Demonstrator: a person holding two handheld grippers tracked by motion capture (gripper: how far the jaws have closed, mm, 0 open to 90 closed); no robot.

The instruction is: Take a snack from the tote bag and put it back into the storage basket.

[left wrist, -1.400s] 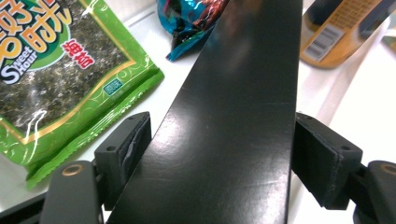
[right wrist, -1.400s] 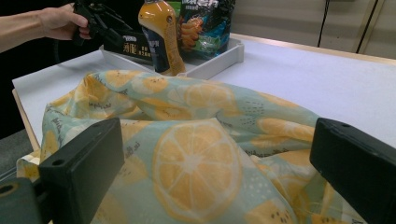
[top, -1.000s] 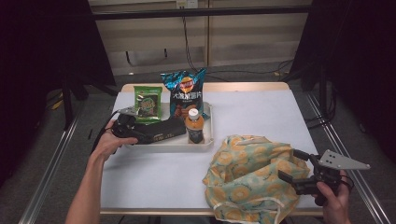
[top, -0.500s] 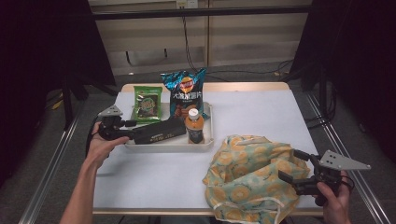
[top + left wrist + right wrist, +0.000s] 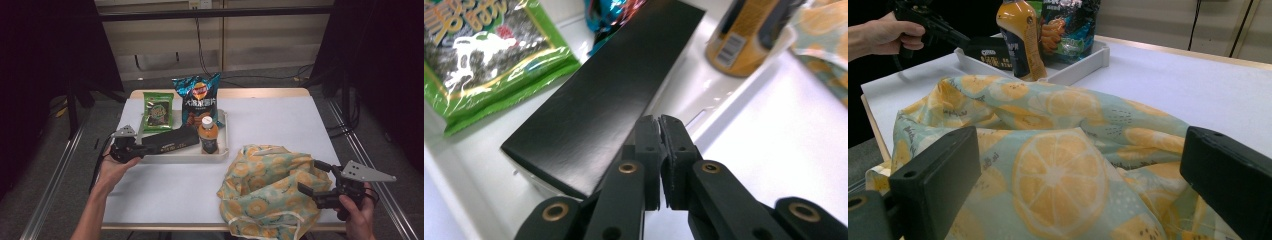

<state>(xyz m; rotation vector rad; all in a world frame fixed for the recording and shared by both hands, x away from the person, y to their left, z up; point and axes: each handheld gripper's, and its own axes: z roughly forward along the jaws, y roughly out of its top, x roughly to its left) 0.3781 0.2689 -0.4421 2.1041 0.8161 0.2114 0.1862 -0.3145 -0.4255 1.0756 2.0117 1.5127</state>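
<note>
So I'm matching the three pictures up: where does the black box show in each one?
High view: black box lies in the white tray, left of the bottle.
Left gripper view: box runs up the centre.
Right gripper view: box at top, left of the bottle.
Shared landmark: the bottle.

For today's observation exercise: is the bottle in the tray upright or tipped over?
Upright: the bottle stands on its base in the white tray, orange cap on top.

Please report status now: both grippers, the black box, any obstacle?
Left gripper shut, empty, beside black box. Right gripper open at fruit-print bag. Bottle close by box.
</note>
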